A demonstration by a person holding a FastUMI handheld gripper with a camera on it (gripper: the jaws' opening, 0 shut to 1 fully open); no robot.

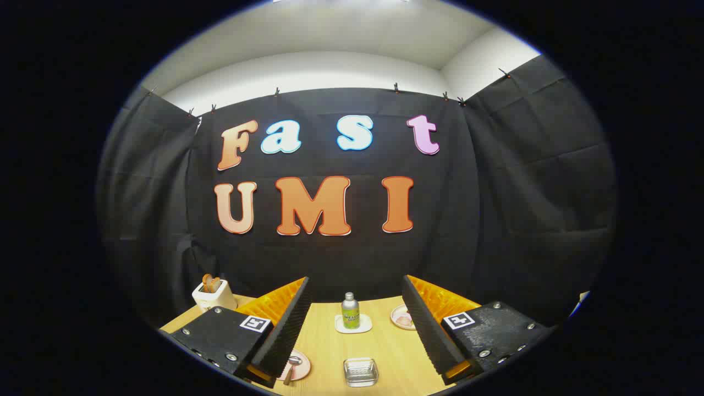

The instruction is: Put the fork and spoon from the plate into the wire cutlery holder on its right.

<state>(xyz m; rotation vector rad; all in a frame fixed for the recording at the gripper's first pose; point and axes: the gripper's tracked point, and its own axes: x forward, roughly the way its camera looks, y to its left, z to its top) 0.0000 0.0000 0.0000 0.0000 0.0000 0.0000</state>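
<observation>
We see the hand-held gripper [352, 330] held above the tabletop [385, 346] with its two fingers spread wide apart and nothing between them; it is released and grips no object.

Just beside the left finger [289, 324], partly hidden under its tip, lies a small pink plate [300, 367] on the tabletop. A spoon [292, 367] rests on that plate, its bowl toward us at the upper end and its handle running down toward the finger. We cannot make out a fork from here; the finger covers much of the plate.

Between the two fingers, close to us, sits a small clear glass dish [361, 372] with squared sides. To us it looks more like glass than wire, and we cannot tell for certain what it is. It stands to the right of the plate and apart from it.

Farther ahead, between the fingers, a small metal bottle [350, 311] stands upright on a pale square coaster [353, 325]. To its right, just beside the right finger [426, 324], lies a second small plate [402, 317]. Beyond the left finger, near the far edge of the tabletop, stands a white toaster [213, 295] with slices of bread in it.
</observation>
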